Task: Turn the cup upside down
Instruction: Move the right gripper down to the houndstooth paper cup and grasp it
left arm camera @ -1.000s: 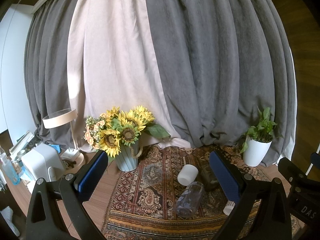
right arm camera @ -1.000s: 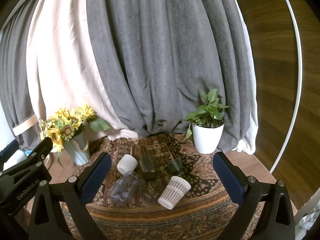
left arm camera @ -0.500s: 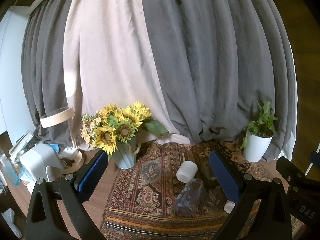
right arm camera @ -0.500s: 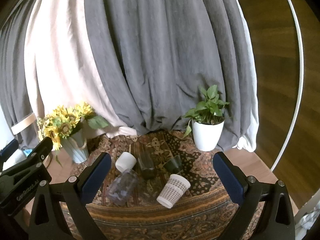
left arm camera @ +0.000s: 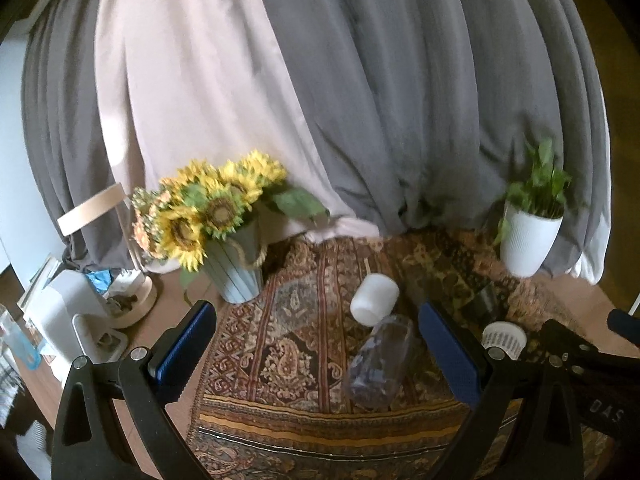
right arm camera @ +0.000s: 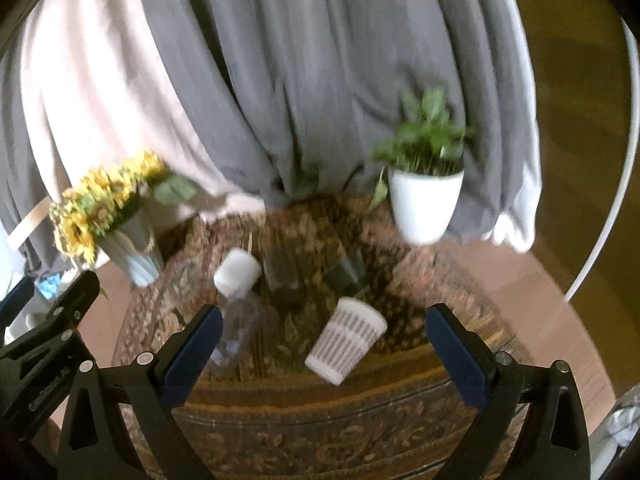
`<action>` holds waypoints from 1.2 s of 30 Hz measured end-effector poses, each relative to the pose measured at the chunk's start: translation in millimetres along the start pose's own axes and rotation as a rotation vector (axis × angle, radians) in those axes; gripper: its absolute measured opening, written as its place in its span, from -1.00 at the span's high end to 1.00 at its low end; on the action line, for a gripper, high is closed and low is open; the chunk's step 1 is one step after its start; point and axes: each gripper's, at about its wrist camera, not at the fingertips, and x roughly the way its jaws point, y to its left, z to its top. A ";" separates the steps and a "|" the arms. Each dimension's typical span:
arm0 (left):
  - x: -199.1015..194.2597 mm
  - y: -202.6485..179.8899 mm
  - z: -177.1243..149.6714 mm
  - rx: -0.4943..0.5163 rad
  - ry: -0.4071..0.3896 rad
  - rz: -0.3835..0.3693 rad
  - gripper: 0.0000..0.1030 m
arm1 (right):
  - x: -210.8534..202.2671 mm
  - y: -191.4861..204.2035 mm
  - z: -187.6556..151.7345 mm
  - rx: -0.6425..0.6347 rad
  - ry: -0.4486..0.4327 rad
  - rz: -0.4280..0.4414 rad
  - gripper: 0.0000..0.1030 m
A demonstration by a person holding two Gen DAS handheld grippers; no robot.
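While both stand wide apart and hold nothing, right hand-held gripper (right arm camera: 324, 346) hovers over patterned cup (right arm camera: 346, 340) lying on its side on rug (right arm camera: 320, 432); left hand-held gripper (left arm camera: 318, 346) hovers near clear bottle (left arm camera: 380, 364), white cup (left arm camera: 375, 299).

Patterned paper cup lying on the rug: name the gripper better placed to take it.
Right. The patterned paper cup lies centred between the open right gripper fingers; for the left gripper it sits beyond the right finger, partly hidden.
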 end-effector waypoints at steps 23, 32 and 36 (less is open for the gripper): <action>101.8 -32.1 -32.6 0.129 0.215 -0.003 -1.00 | 147.7 -33.4 -28.2 0.227 0.367 0.027 -0.87; 122.9 -34.6 -41.4 0.114 0.283 -0.017 -1.00 | 172.1 -33.7 -28.8 0.223 0.412 -0.013 -0.70; 128.1 -35.7 -43.1 0.105 0.300 -0.016 -1.00 | 181.7 -35.7 -33.0 0.227 0.444 -0.007 -0.53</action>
